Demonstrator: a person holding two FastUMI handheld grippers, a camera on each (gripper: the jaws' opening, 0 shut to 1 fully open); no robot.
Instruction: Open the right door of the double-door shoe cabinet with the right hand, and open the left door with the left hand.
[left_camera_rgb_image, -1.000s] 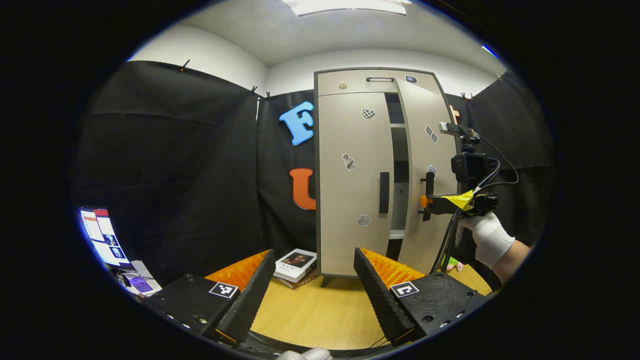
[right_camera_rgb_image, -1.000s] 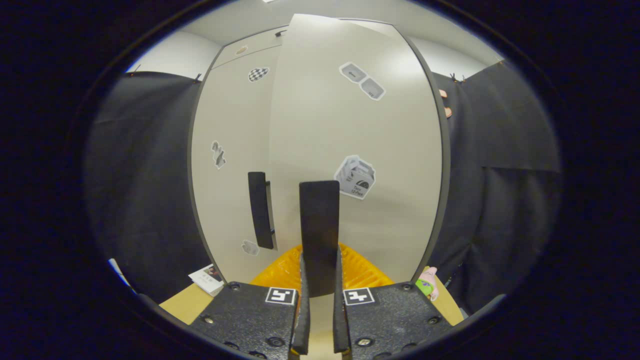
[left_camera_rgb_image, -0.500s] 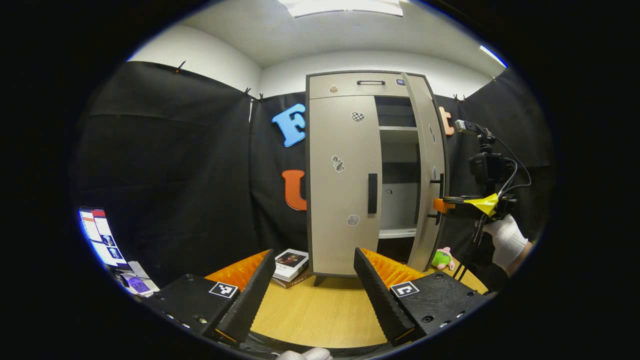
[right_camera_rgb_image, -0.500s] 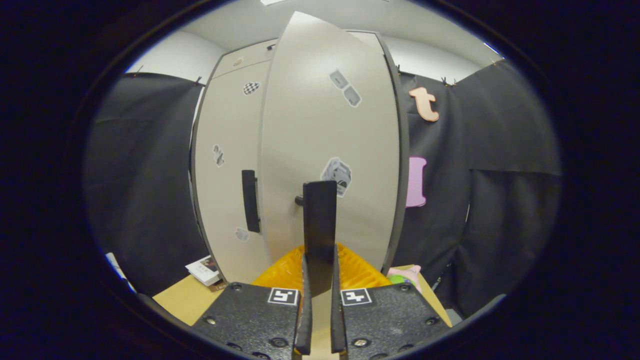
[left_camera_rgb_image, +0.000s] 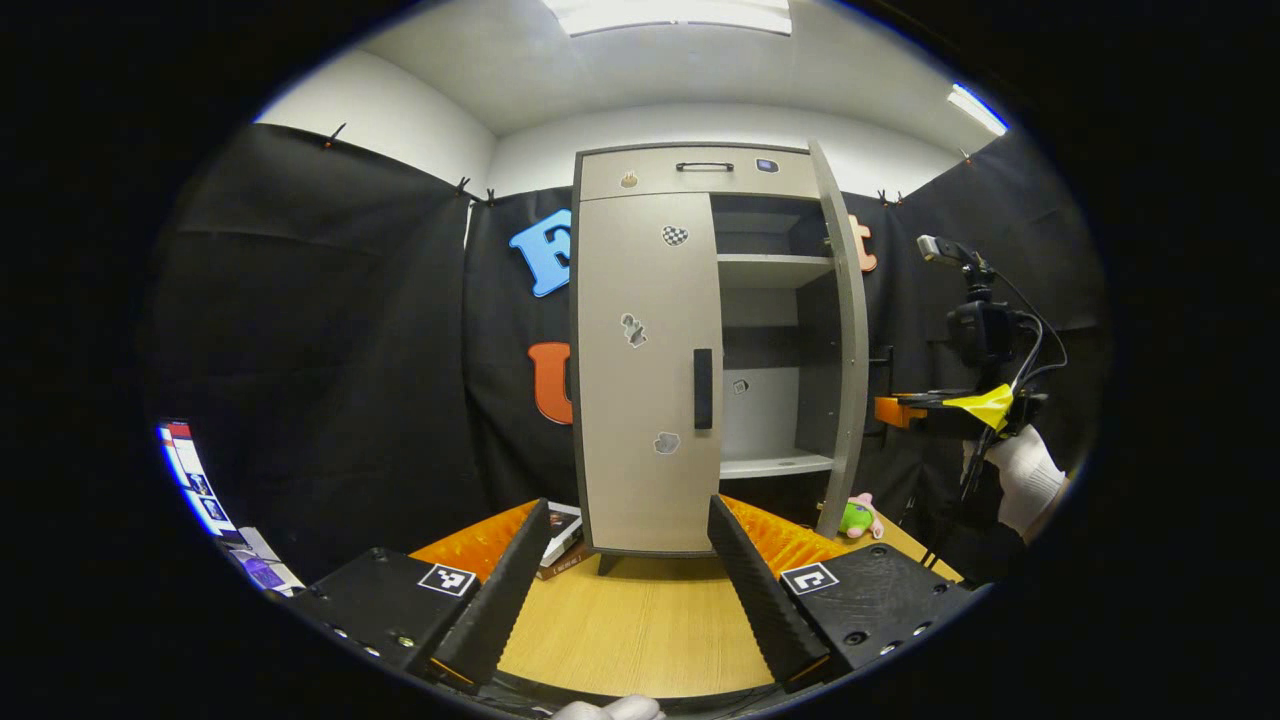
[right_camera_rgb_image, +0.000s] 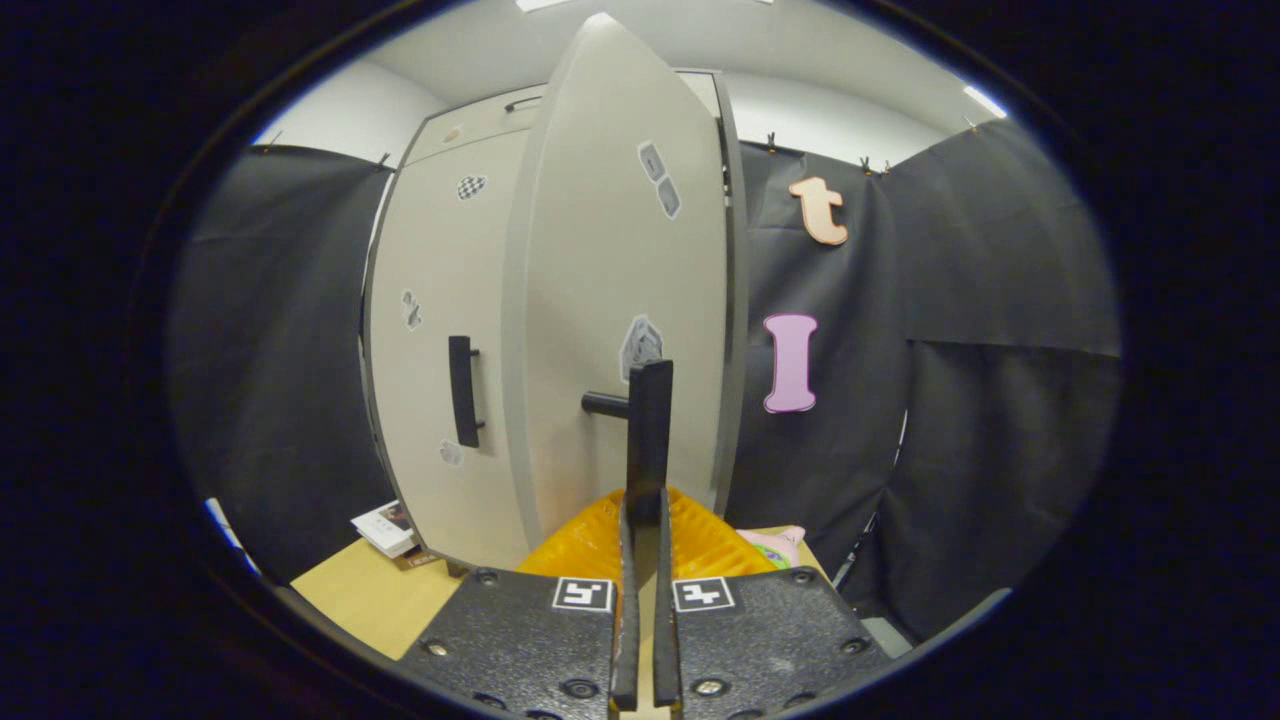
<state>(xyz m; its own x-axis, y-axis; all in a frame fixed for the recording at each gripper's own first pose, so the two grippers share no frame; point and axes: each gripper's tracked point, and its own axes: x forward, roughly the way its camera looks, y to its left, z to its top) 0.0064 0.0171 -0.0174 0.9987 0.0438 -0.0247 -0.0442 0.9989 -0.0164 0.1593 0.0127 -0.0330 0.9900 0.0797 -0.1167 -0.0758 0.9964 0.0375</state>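
Cabinet first: the tall beige double-door shoe cabinet (left_camera_rgb_image: 700, 340) stands at the back of the light wooden table (left_camera_rgb_image: 640, 630). Its right door (left_camera_rgb_image: 845, 340) was only a little ajar one second ago; now it is swung far out, nearly edge-on in the left gripper view, and the white shelves (left_camera_rgb_image: 775, 262) inside are visible. So I judge the first half of the task almost finished. The left door (left_camera_rgb_image: 640, 370) is flat and shut, with its black vertical handle (left_camera_rgb_image: 703, 388) untouched.

To the right of the cabinet, a white-gloved hand (left_camera_rgb_image: 1025, 475) holds the right gripper (left_camera_rgb_image: 905, 410). In the right gripper view its two fingers are closed together on the black bar handle (right_camera_rgb_image: 648, 430) of the right door.

In front of the cabinet, the left gripper (left_camera_rgb_image: 625, 590) hovers above the table with fingers wide apart, holding nothing, well apart from the left door.

Beside the cabinet's foot lie a small stack of books (left_camera_rgb_image: 560, 528) on the left and a green plush toy (left_camera_rgb_image: 857, 517) on the right.
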